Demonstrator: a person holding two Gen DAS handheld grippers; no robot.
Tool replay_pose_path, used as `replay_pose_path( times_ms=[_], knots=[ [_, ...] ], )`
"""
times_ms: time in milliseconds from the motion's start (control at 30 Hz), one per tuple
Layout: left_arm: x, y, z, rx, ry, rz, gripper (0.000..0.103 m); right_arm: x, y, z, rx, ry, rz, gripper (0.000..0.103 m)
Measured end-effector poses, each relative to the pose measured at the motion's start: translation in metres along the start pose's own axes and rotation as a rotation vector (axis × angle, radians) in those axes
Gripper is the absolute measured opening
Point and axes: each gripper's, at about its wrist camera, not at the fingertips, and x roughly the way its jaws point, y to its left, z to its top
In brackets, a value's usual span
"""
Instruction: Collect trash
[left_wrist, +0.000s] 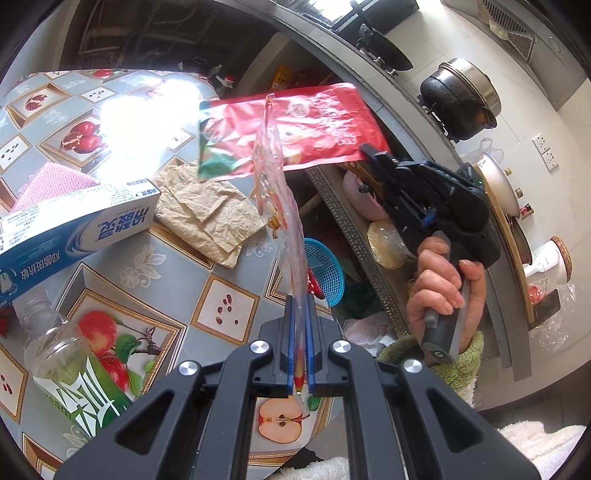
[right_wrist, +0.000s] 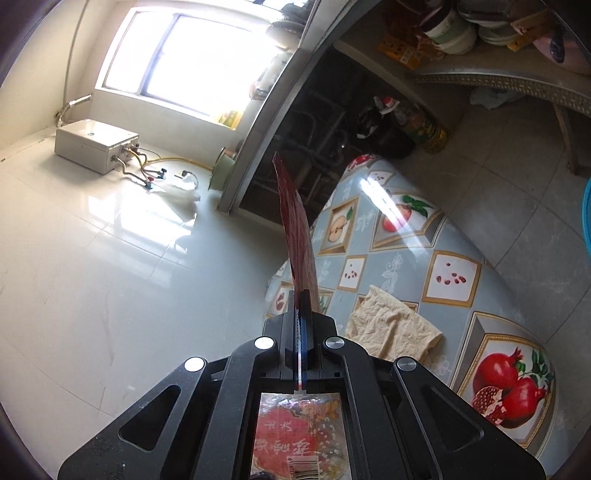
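Observation:
My left gripper is shut on a clear plastic wrapper that stands up edge-on above the table. My right gripper is shut on a red snack bag and holds it in the air beyond the table's far edge; in the right wrist view that gripper pinches the same bag edge-on. On the table lie a crumpled brown paper, a blue and white toothpaste box and an empty plastic bottle. The brown paper also shows in the right wrist view.
The table carries a fruit-print cloth. A pink cloth lies behind the box. Beside the table a shelf holds a blue basket and bags. A stove counter with a black pot runs on the right. Tiled floor lies left of the table.

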Motion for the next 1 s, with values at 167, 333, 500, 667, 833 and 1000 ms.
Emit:
replay_pose_path(
  times_ms=[167,333,500,667,833,1000],
  knots=[
    [-0.002,0.002,-0.001,-0.015,-0.004,0.006,0.004,-0.018,-0.001,0.005,0.010,-0.042,0.020,0.000],
    [-0.005,0.001,0.000,-0.015,-0.013,0.006,0.004,-0.038,-0.004,0.007,0.020,-0.087,0.028,0.000],
    [-0.004,-0.003,0.001,-0.008,-0.014,0.005,0.004,-0.055,-0.014,0.008,0.039,-0.120,0.031,0.000],
    [-0.001,-0.010,0.004,0.005,-0.012,0.002,0.004,-0.067,-0.026,0.008,0.068,-0.143,0.031,0.000],
    [0.003,-0.019,0.009,0.026,-0.007,0.006,0.004,-0.083,-0.040,0.008,0.098,-0.170,0.028,0.000],
    [0.013,-0.031,0.016,0.054,0.007,0.013,0.004,-0.100,-0.057,0.007,0.136,-0.205,0.027,0.000]
  ],
)
